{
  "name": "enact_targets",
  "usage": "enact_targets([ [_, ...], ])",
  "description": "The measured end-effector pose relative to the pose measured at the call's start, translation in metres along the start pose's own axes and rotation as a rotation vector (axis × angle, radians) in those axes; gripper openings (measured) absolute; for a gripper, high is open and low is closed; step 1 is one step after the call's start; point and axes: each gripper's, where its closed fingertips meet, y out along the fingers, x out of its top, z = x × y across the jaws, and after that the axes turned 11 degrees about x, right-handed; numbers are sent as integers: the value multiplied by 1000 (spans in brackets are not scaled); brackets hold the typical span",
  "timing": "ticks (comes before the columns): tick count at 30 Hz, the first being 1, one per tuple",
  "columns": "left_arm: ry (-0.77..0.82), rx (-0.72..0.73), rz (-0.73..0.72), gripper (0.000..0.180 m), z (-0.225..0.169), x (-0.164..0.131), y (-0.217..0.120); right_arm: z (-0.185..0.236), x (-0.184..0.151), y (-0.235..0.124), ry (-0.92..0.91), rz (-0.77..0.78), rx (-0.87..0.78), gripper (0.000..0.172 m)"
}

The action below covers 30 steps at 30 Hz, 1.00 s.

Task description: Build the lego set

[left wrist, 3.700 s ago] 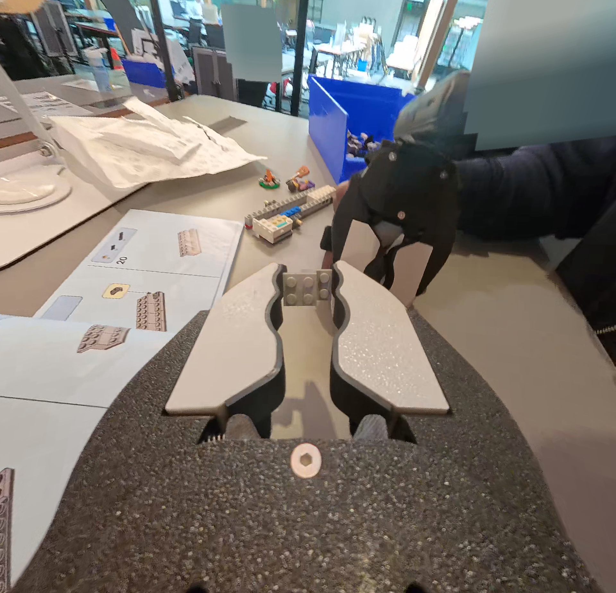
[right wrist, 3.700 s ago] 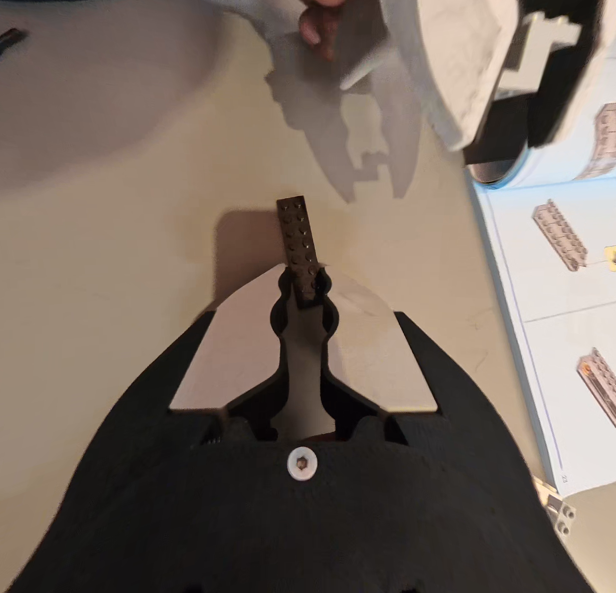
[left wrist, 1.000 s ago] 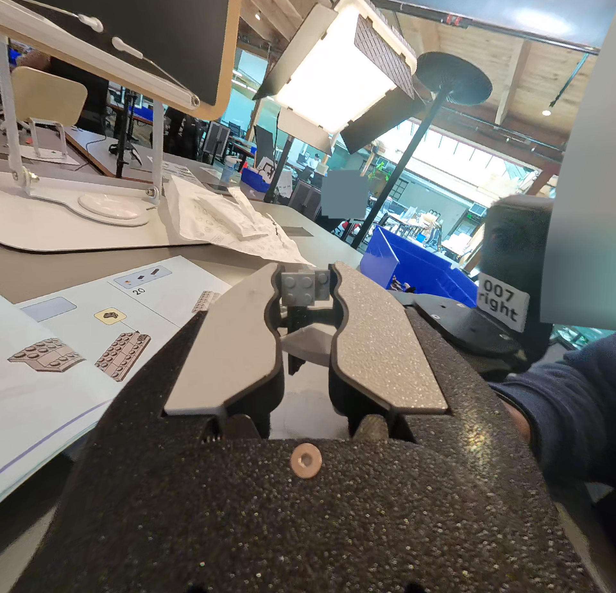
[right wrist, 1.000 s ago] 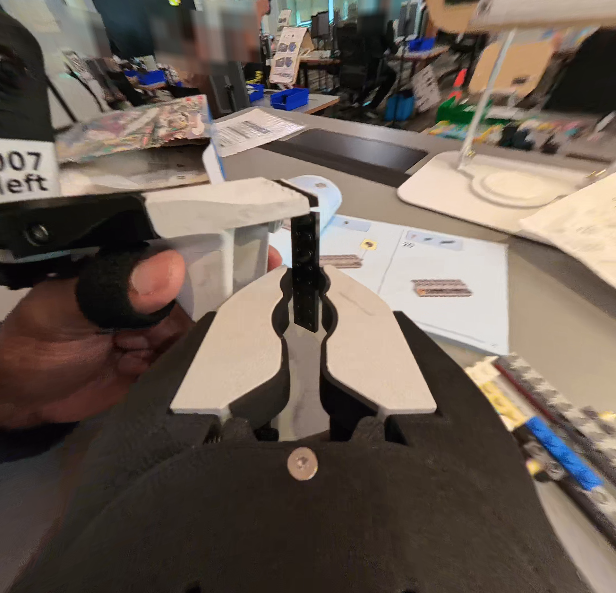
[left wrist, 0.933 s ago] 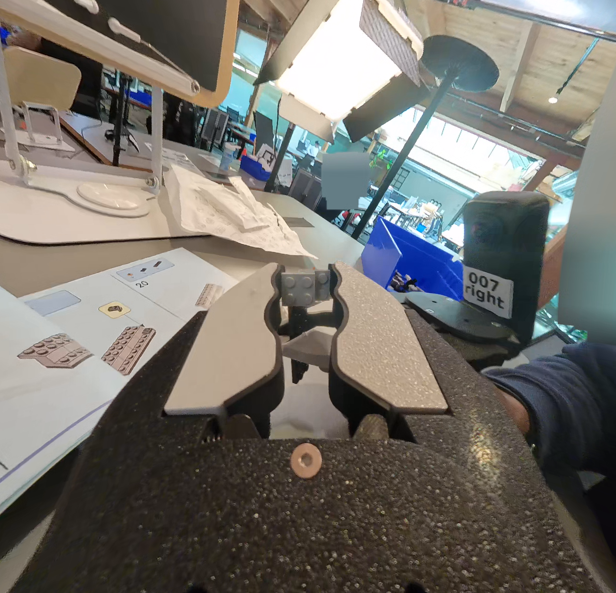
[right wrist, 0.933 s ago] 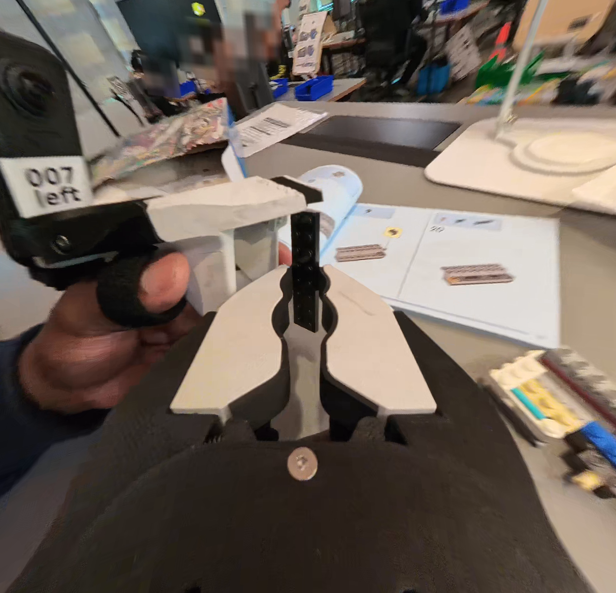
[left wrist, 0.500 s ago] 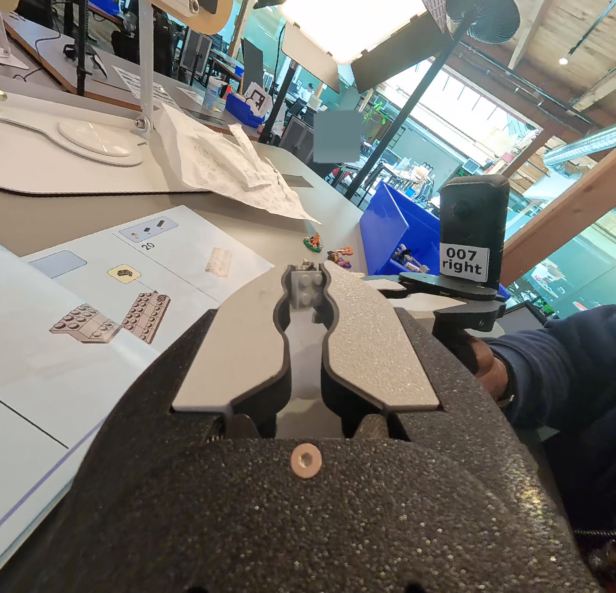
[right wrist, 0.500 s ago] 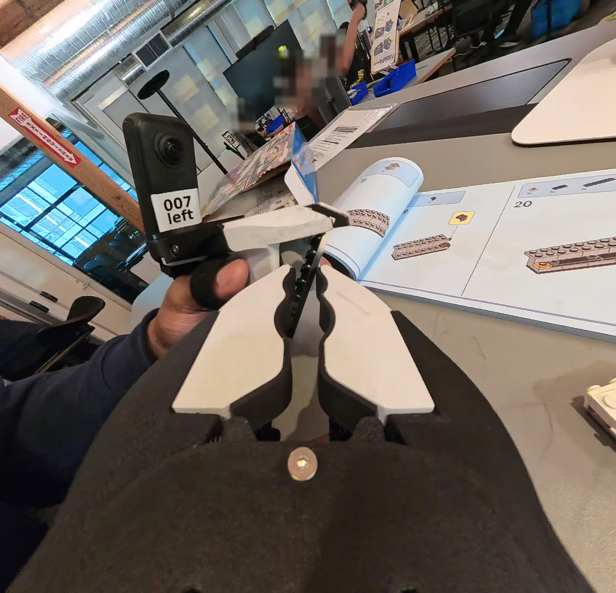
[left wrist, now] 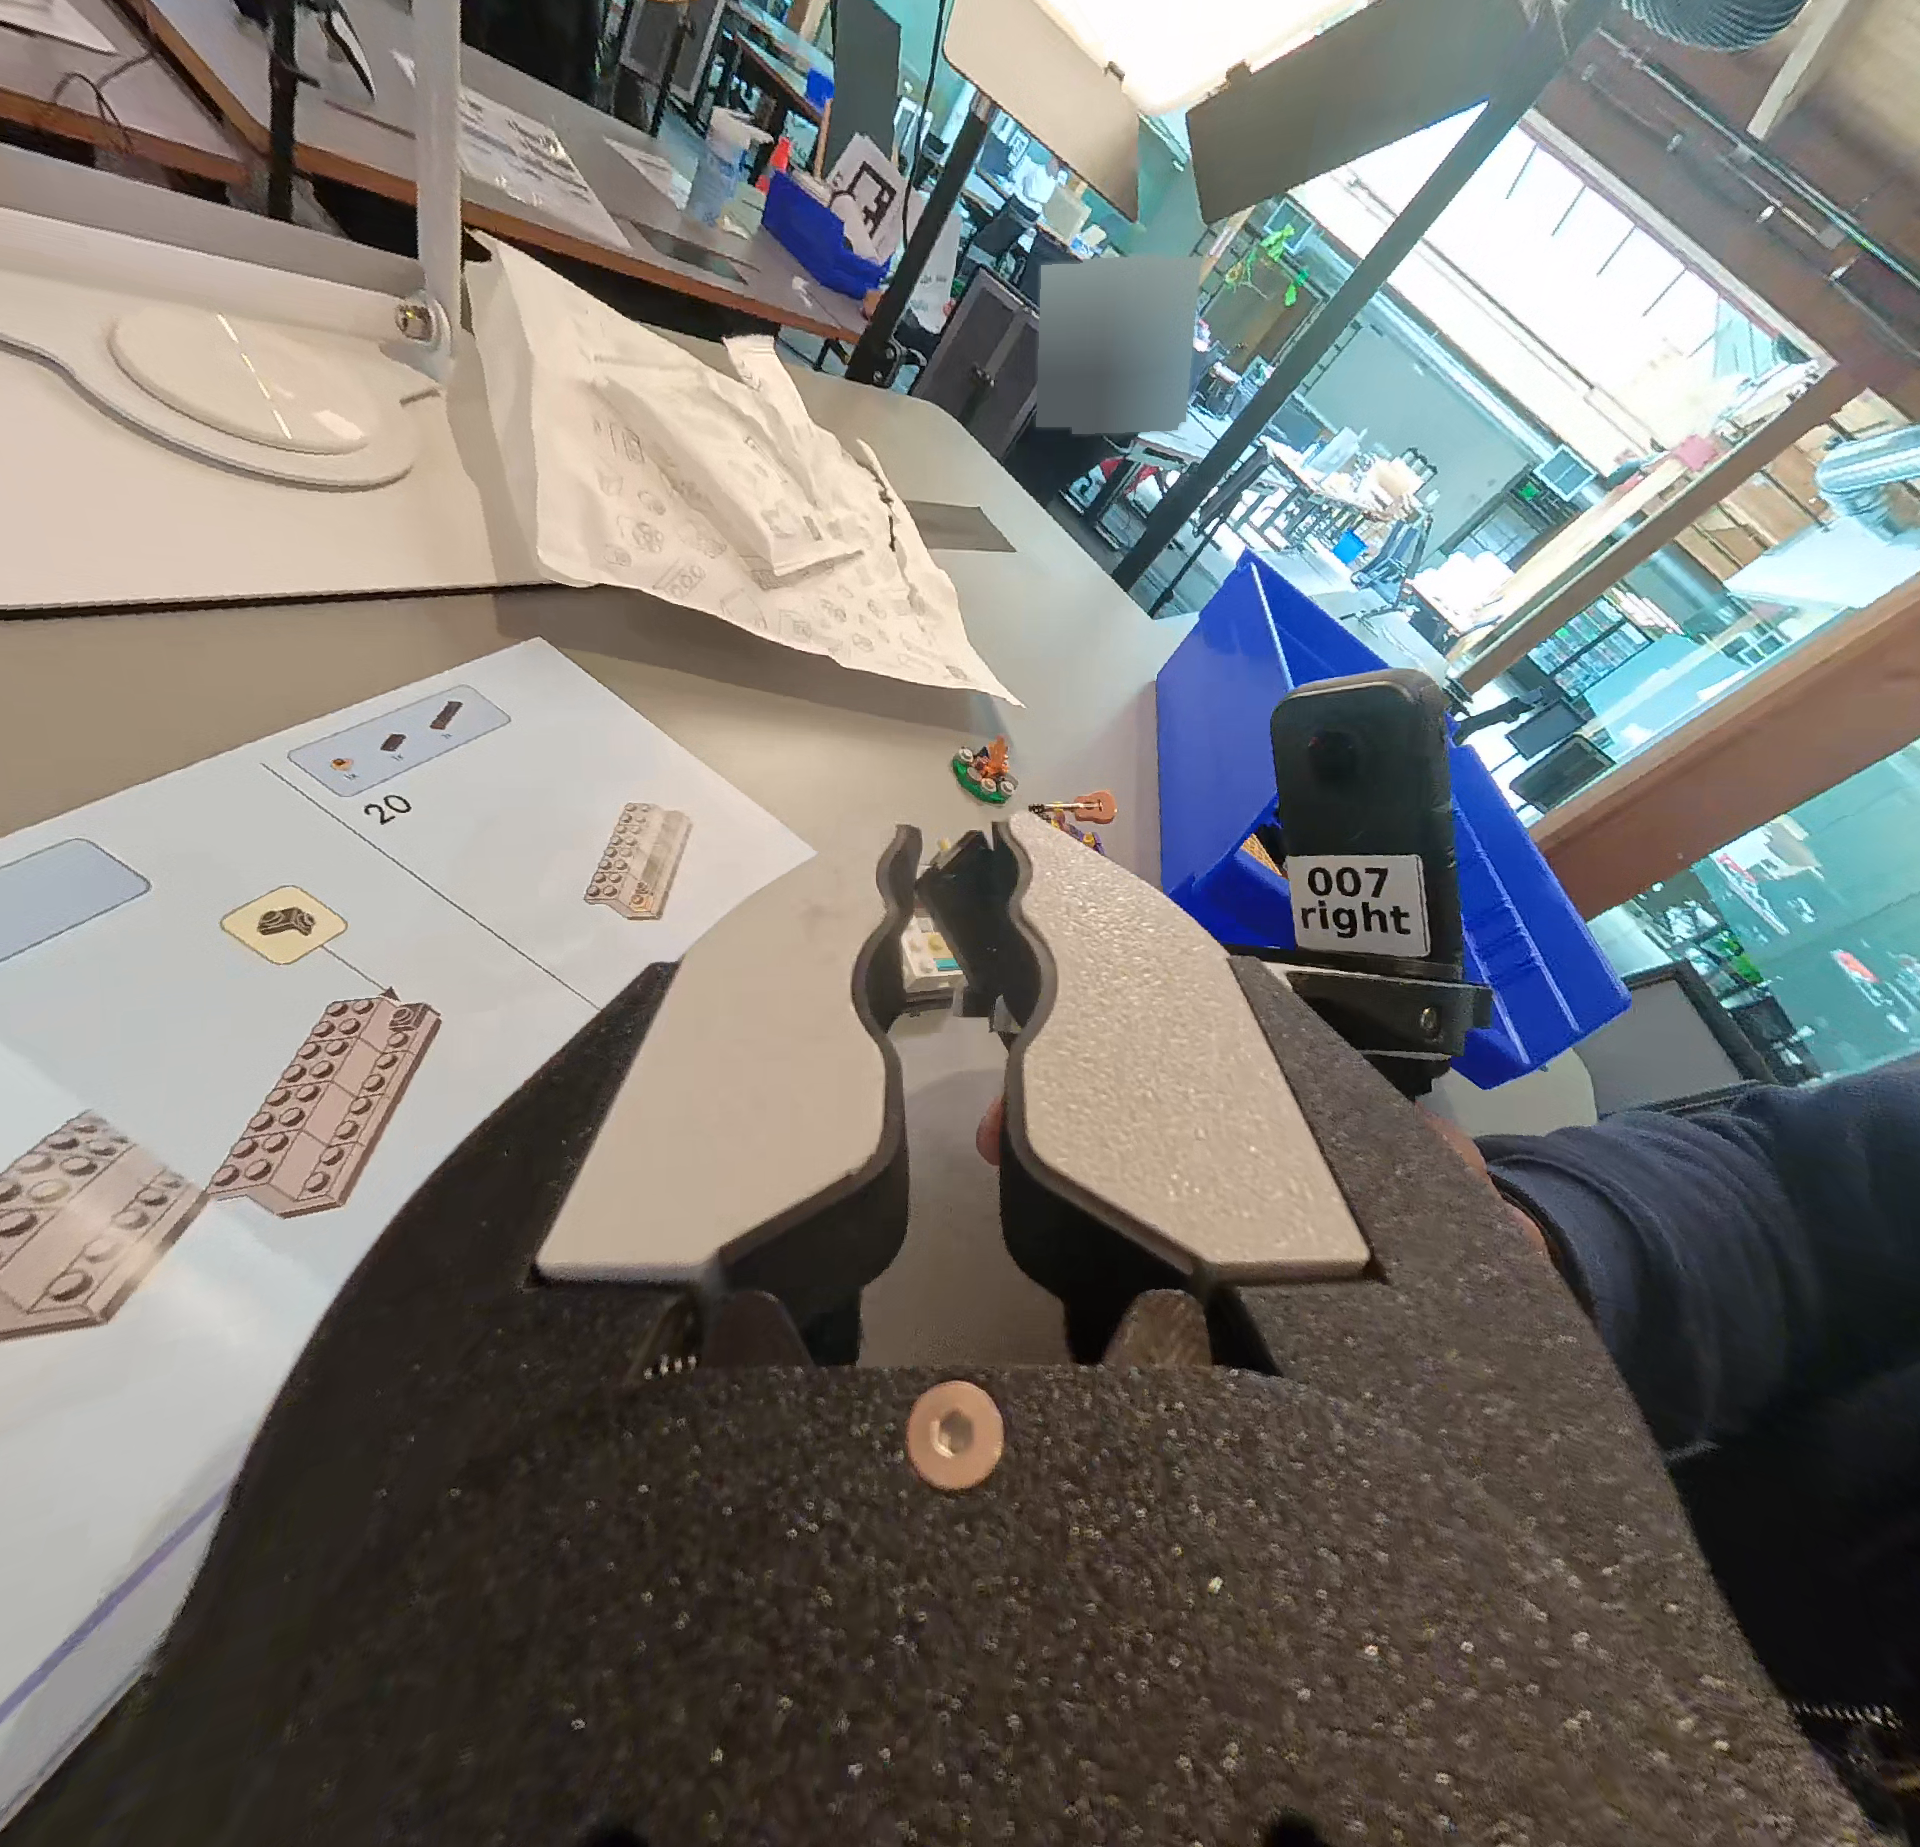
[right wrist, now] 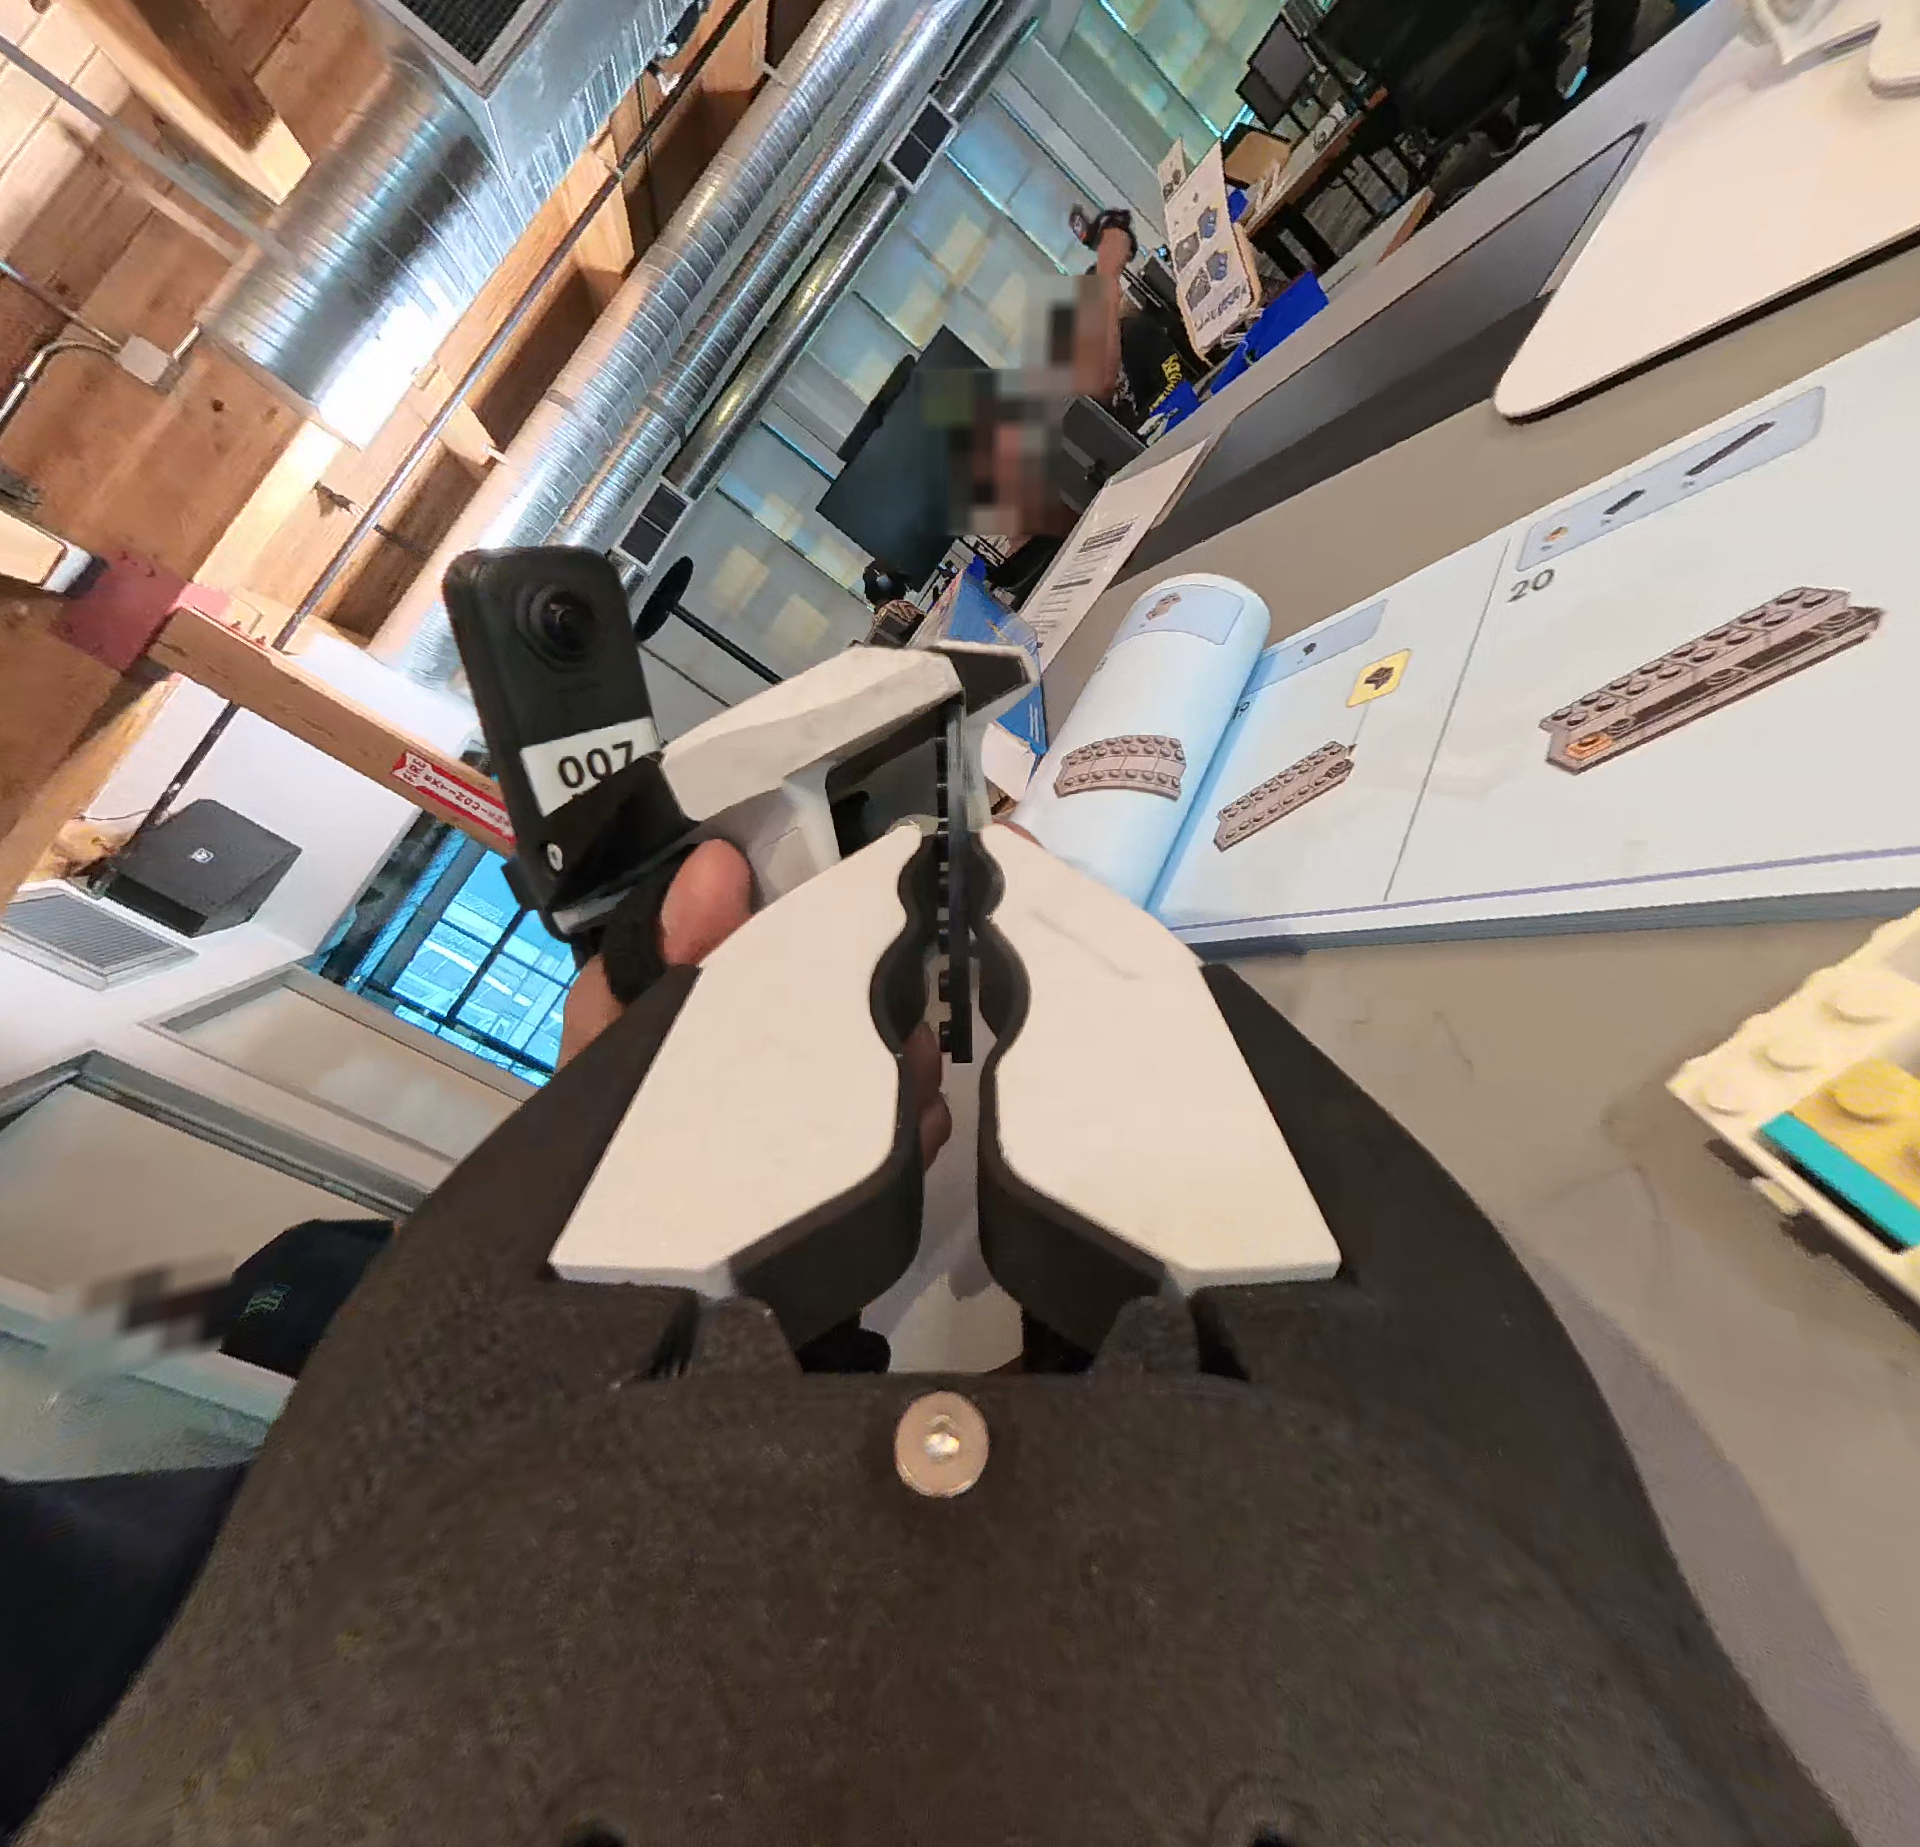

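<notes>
A thin black studded plate is clamped edge-on by the right gripper. Its far end is pinched in the left gripper, above the grey desk; both grips should be kept square.

The blue bin and small toy pieces block the way ahead. Bare table lies open beside the booklet

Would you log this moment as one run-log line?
right gripper: gripping black plate | left gripper: at plate's top, grasp unclear
</notes>
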Motion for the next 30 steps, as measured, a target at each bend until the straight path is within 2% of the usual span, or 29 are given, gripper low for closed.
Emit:
enact_targets([
  [5,85,16,-13,19,-1,-1,-14,1,16,-5,-154,54,55,5],
  [7,126,12,36,25,-7,-17,-29,3,26,-9,-207,51,100,5],
  [13,414,71,386,40,-40,-127,-65,7,37,-12,-215,23,201,5],
  [16,616,56,516,46,-51,-165,-70,13,32,-10,-235,45,232,5],
  [19,695,-50,522,46,-70,-173,-64,15,29,-9,-246,56,245,5],
  [21,734,-71,548,43,-74,-175,-56,15,30,-9,-237,55,248,5],
  [24,818,-56,590,39,-72,-181,-43,14,30,-10,-222,56,250,5],
  [27,881,-63,625,19,-72,-191,-38,13,30,-10,-208,62,248,5],
  [30,879,-36,619,17,-67,-185,-37,11,29,-10,-193,72,240,4],
])
